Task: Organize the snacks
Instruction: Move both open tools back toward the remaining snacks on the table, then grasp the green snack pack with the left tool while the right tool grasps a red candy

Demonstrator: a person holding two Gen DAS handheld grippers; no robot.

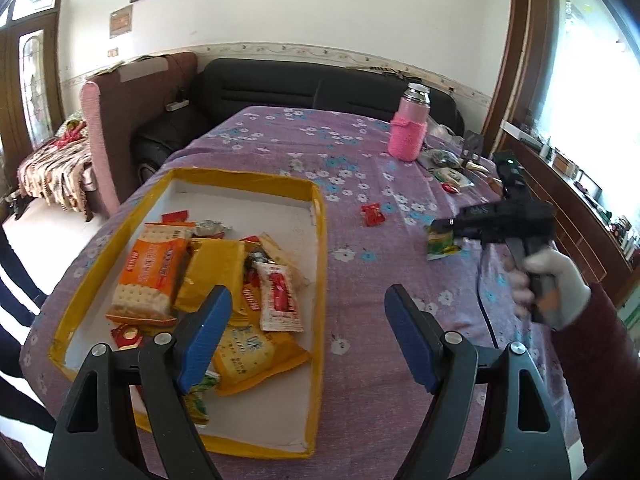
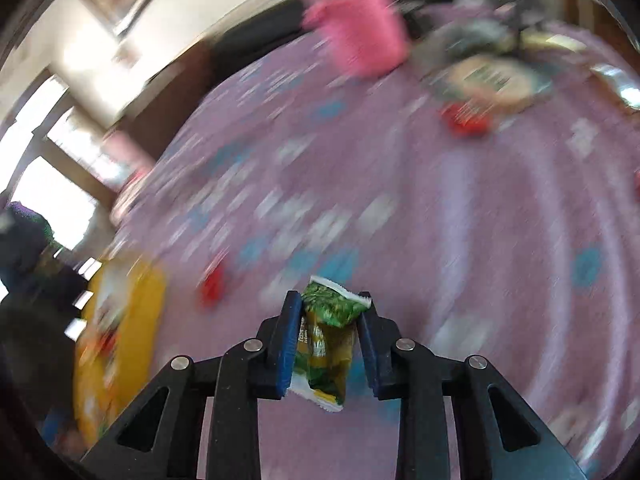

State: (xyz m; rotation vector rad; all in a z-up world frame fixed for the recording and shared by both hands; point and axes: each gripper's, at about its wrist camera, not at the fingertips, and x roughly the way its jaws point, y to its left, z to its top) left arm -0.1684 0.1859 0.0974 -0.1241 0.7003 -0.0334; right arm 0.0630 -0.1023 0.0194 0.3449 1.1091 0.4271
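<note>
A yellow-rimmed box lid (image 1: 318,264) lies on the purple flowered tablecloth and holds several snack packets, among them an orange cracker pack (image 1: 150,276). My left gripper (image 1: 308,336) hovers open over the lid's near right edge, with nothing between its blue pads. In the right wrist view my right gripper (image 2: 330,326) is shut on a green snack packet (image 2: 328,336), held above the cloth. The left wrist view shows that same gripper (image 1: 442,232) at the right, gripped by a gloved hand (image 1: 560,284), with the green packet (image 1: 442,243) at its tip. Loose red candies (image 1: 373,213) lie on the cloth.
A pink-sleeved flask (image 1: 408,130) stands at the far right of the table, with more packets and clutter (image 1: 448,168) beside it. A black sofa (image 1: 304,88) runs behind the table, and a wooden cabinet (image 1: 576,200) lines the right side.
</note>
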